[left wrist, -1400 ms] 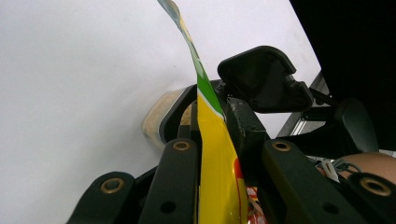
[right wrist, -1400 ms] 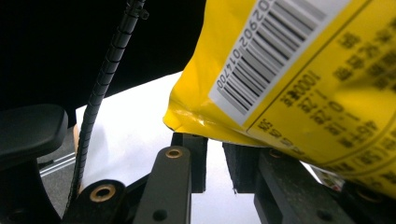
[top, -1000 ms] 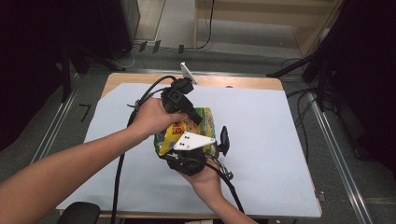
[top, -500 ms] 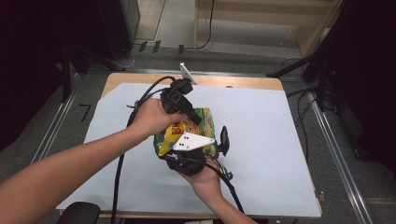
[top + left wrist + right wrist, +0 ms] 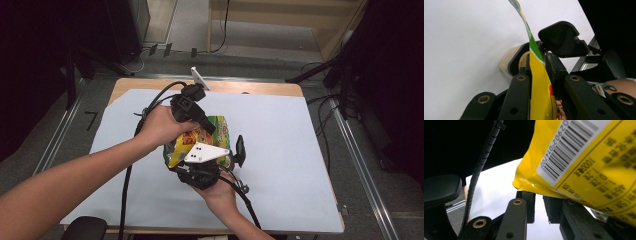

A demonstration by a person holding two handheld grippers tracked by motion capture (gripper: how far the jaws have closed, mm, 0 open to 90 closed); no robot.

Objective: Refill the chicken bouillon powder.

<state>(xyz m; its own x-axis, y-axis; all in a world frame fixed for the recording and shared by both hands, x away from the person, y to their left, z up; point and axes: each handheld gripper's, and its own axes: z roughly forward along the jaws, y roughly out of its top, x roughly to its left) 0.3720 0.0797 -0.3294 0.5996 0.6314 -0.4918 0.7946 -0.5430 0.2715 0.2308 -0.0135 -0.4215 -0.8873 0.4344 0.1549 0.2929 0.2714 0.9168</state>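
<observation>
A yellow and green snack bag [image 5: 175, 150] is held up over the middle of the table, between the two hands. My left gripper [image 5: 207, 127] reaches in from the far side and is shut on the bag's thin edge [image 5: 539, 82], which runs up between its jaws [image 5: 537, 60]. My right gripper [image 5: 207, 165], with its grey plate on top, sits at the bag's near side. In the right gripper view the bag's barcode face [image 5: 586, 157] lies across the jaw tips. The right gripper [image 5: 539, 200] has a narrow gap between its jaws, and white paper shows through it.
A white paper sheet [image 5: 300, 150] covers the wooden table [image 5: 250, 87]. Black cables [image 5: 125, 190] trail from both grippers toward the near edge. A dark chair part [image 5: 85, 227] sits at the bottom left. Metal rails [image 5: 360, 170] run along the floor on both sides.
</observation>
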